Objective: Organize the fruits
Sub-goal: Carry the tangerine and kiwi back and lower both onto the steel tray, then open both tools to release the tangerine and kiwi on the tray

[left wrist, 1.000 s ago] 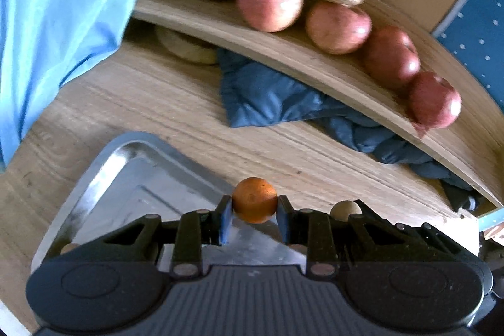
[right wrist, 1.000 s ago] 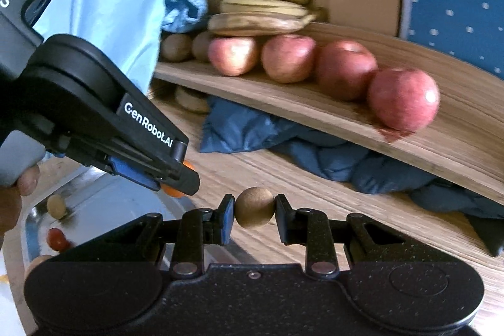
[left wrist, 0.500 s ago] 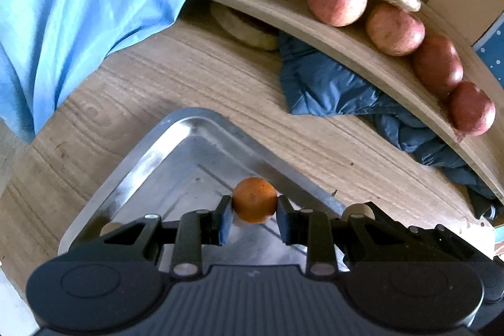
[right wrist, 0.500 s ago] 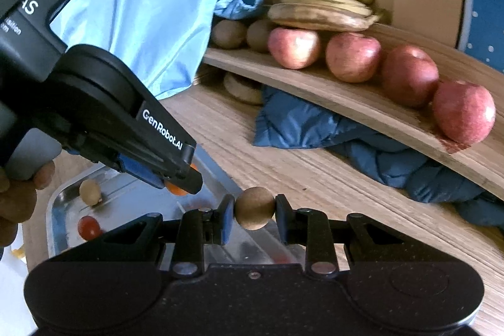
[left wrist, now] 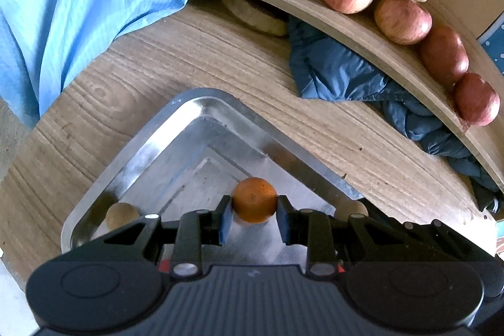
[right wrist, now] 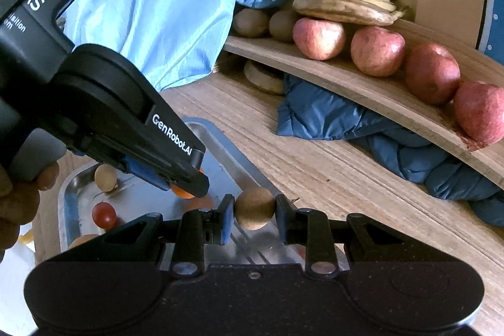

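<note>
On the far side, curved wooden shelf [right wrist: 362,90] carries four red apples [right wrist: 376,52], a bunch of yellow-brown bananas [right wrist: 346,2] and two brown kiwis [right wrist: 250,22]; crumpled dark blue cloth [right wrist: 362,128] lies beneath it on the woodgrain tabletop [left wrist: 132,74]. Near us, shiny rectangular metal tray [left wrist: 151,147] holds a small red tomato [right wrist: 104,214] and a tan round fruit [right wrist: 105,177] at its left end. We've got both tools loaded: left gripper [left wrist: 253,214] pinches a small round orange fruit [left wrist: 254,200] low above the tray floor; right gripper [right wrist: 254,218] pinches a small brown cork-textured ball fruit [right wrist: 254,207] over the tray's right rim. Step looks like depositing small fruit into the tray. Next move, by our read: lower each, spread the jaws gently, since round fruit will likely roll on the metal.
</note>
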Available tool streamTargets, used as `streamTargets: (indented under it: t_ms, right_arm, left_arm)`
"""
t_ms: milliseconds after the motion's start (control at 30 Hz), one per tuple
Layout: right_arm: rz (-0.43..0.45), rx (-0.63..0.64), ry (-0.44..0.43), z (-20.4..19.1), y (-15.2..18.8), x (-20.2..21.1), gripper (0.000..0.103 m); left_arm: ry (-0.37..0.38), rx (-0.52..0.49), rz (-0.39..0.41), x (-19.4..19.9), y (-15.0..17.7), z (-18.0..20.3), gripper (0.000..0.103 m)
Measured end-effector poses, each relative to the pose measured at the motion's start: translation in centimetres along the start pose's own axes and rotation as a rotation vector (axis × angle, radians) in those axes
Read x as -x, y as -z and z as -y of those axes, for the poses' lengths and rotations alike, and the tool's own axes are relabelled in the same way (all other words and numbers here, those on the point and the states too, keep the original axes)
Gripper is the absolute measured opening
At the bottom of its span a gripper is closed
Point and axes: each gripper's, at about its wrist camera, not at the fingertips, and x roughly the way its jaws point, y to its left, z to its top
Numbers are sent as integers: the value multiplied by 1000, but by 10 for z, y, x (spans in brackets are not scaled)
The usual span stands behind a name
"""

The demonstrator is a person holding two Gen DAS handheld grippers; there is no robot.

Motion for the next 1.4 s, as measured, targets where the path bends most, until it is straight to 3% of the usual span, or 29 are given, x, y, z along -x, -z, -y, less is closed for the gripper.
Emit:
streamTargets:
  t_ms: [1167, 1333, 1400]
  right_arm:
    - [-68, 10, 8, -6, 4, -1, 30]
    - [-71, 7, 20, -7, 6, 0, 31]
    - [-71, 4, 26, -8, 6, 1, 31]
  left_arm:
    - [14, -22, -29, -3, 4, -2, 33]
    - [14, -27, -28, -2, 5, -2, 36]
    - [10, -29, -28, -1, 6, -3, 42]
